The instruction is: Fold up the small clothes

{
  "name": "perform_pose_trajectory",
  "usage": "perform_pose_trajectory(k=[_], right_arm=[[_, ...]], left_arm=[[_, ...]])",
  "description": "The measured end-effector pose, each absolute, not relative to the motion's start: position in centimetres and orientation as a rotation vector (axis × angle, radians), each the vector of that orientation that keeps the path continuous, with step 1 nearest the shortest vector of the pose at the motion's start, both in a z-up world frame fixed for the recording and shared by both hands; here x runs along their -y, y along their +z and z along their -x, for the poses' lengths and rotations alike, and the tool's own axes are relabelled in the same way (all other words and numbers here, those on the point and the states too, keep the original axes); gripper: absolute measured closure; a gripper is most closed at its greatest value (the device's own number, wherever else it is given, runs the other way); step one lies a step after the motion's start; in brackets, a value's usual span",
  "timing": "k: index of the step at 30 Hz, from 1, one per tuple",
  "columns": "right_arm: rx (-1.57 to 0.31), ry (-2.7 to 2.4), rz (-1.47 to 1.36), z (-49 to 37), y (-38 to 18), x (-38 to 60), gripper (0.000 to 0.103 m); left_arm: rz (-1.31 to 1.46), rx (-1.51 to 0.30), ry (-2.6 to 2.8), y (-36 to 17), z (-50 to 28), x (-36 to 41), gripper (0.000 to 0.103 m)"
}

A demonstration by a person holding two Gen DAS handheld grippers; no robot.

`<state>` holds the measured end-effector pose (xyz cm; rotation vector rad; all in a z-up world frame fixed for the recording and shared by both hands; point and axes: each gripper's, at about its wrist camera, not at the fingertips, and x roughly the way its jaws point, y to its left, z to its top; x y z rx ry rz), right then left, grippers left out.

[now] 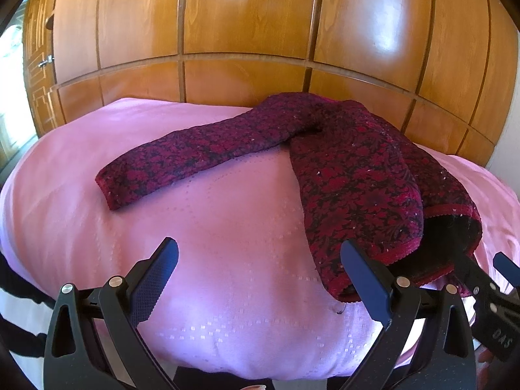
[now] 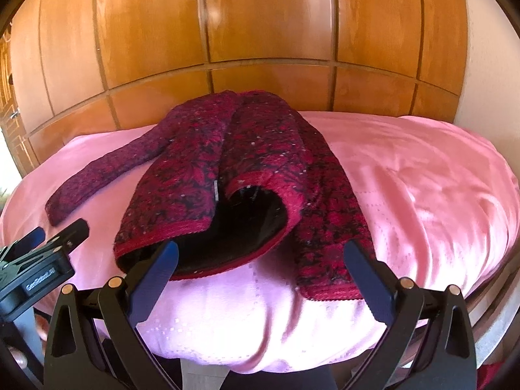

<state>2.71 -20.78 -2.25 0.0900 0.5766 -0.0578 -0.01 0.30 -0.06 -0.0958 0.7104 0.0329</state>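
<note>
On the pink bedspread (image 1: 227, 227), in front of wooden wardrobe doors (image 1: 247, 19): dark red flowered sweater (image 1: 351, 169), body bunched, one sleeve (image 1: 182, 159) stretched out flat to the left, hem gaping open toward the cameras. Left gripper (image 1: 260, 266) low over bare bedspread beside that hem, jaws spread wide, nothing held. Right gripper (image 2: 260, 260) at the hem opening, jaws spread wide, straddling the near edge without pinching.

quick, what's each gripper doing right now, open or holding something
Left gripper: open, holding nothing, over the pink bedcover.
Right gripper: open, holding nothing, at the hem of the red floral cardigan.
</note>
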Motion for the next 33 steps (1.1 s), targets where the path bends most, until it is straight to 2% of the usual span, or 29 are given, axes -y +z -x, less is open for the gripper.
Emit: perform_pose_trajectory(k=[13,21,33], right_arm=[[-0.587,0.005,-0.140,-0.1,-3.8,21.0,0.002],[-0.592,0.059,-0.314,1.5,-4.6,24.0,0.002],[-0.557,0.074,-0.170,0.9,-3.2,21.9,0.002]], left_arm=[[0.094,-0.712,0.031,-0.2,0.0,-0.3,0.004],[0.093,-0.720,0.029,-0.2,-0.1,-0.2,0.004],[0.083,-0.728,0.031,-0.4,-0.5,0.1,0.004]])
